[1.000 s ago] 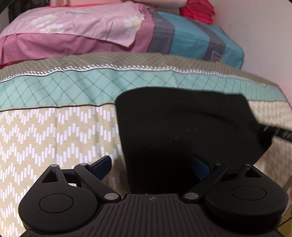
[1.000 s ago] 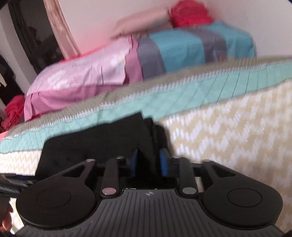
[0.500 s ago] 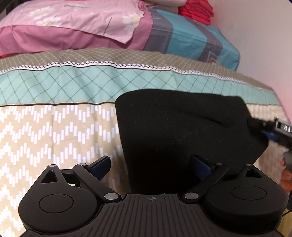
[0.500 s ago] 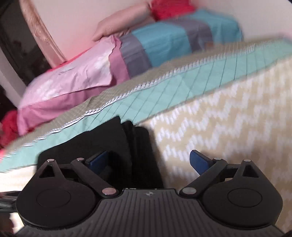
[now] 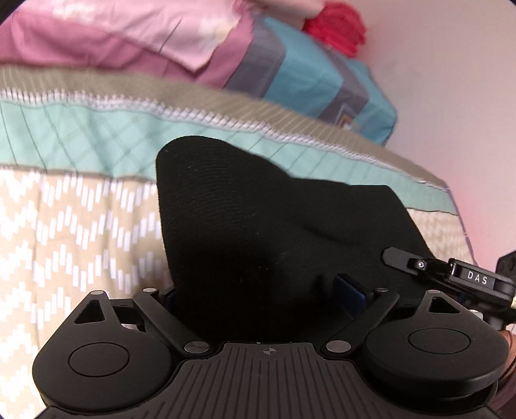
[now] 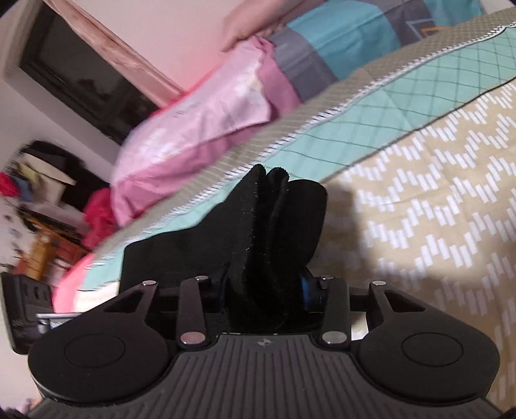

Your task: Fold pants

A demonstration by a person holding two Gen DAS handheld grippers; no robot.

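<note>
The black pants (image 5: 258, 225) are folded into a thick bundle on the patterned bedspread (image 5: 64, 225). My left gripper (image 5: 261, 290) has its blue pads against both sides of the bundle's near end. My right gripper (image 6: 264, 290) is shut on the other end of the pants (image 6: 277, 225), whose layered folds stick up between its fingers, lifted a little off the bed. The right gripper's body (image 5: 451, 274) shows at the right edge of the left wrist view.
Pink pillows (image 5: 113, 35) and a teal and grey striped one (image 5: 306, 74) lie at the head of the bed against the wall. A red cloth (image 5: 338, 29) sits on top of them. A dark window (image 6: 80, 77) and cluttered shelves (image 6: 38, 209) are at the left.
Both grippers have closed on the folded pants: the right went from open to shut, the left narrowed onto the bundle. The bundle has bunched up and lifted.
</note>
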